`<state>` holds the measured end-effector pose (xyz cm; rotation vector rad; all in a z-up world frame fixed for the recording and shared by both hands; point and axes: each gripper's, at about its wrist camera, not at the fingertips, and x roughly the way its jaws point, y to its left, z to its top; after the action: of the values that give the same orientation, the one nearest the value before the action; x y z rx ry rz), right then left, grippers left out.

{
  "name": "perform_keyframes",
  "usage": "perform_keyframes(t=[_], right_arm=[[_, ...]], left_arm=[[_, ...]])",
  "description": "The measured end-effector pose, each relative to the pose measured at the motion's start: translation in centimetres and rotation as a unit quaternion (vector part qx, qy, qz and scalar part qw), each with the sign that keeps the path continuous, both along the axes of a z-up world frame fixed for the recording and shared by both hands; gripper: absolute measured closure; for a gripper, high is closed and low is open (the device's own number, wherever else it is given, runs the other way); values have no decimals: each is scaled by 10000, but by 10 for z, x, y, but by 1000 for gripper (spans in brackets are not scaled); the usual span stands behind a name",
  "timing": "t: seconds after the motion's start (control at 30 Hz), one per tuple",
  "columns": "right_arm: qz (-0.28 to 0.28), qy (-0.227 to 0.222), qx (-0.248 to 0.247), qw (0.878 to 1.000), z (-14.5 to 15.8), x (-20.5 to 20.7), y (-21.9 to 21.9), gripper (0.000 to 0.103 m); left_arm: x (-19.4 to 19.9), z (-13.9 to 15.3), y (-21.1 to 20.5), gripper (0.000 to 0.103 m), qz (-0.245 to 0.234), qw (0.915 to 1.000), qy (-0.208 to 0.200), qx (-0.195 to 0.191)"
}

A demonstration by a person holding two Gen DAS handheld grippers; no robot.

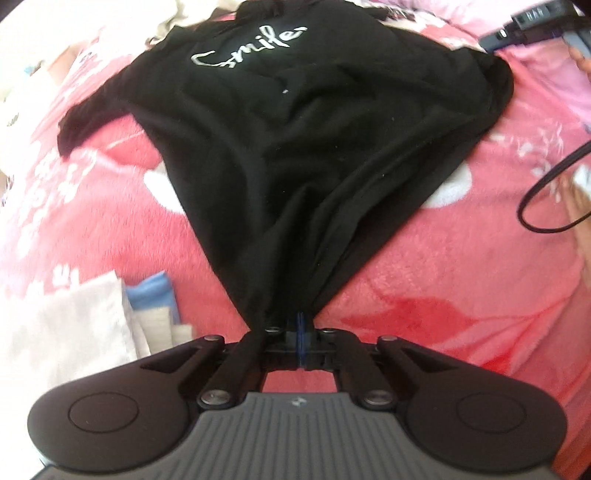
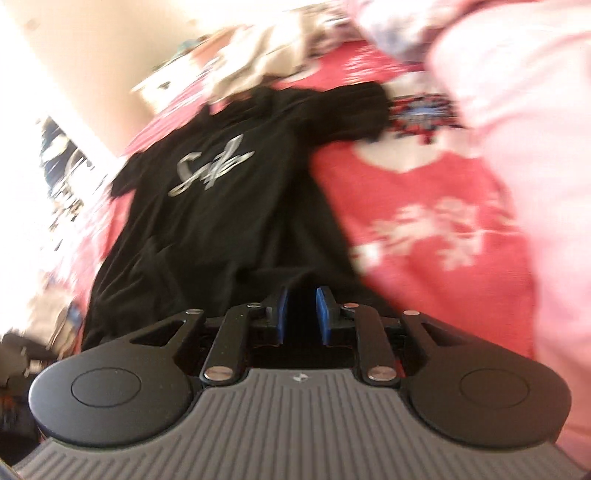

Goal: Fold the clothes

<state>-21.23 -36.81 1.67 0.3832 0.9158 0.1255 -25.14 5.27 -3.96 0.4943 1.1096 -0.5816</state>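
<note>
A black T-shirt (image 1: 295, 129) with a white script print lies spread on a red and pink blanket (image 1: 443, 277). Its near edge is gathered into a tight bunch that runs into my left gripper (image 1: 301, 325), which is shut on the cloth and pulls folds fanning out from the grip. In the blurred right wrist view the same shirt (image 2: 221, 221) lies ahead, one sleeve reaching up right. My right gripper (image 2: 303, 314) hovers over the shirt's near part with a gap between its blue pads (image 2: 323, 314); only dark cloth shows behind the gap.
Folded white cloth (image 1: 66, 325) and a blue item (image 1: 155, 291) lie at the near left. A black cable (image 1: 535, 199) loops at the right by a hand, below a black device (image 1: 535, 22). Beige garments (image 2: 258, 55) are piled beyond the shirt. Pink fabric (image 2: 535, 147) fills the right.
</note>
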Motion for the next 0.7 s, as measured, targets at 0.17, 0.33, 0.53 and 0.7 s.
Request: perform_keyframes(t=[0.17, 0.33, 0.53, 0.7], right_arm=[[-450, 125, -252, 9986, -1, -10, -12, 75], [-1082, 646, 19, 9920, -17, -21, -25, 73], [-1627, 924, 689, 9799, -33, -23, -39, 73], [-896, 231, -1081, 9898, -10, -24, -4, 73]], left_arm=[[12, 19, 17, 84, 712, 9958, 124, -565], [29, 20, 33, 63, 1559, 9817, 480, -986], [45, 3, 29, 66, 1990, 9704, 866, -1056], [42, -2, 19, 66, 1873, 9762, 738, -804]])
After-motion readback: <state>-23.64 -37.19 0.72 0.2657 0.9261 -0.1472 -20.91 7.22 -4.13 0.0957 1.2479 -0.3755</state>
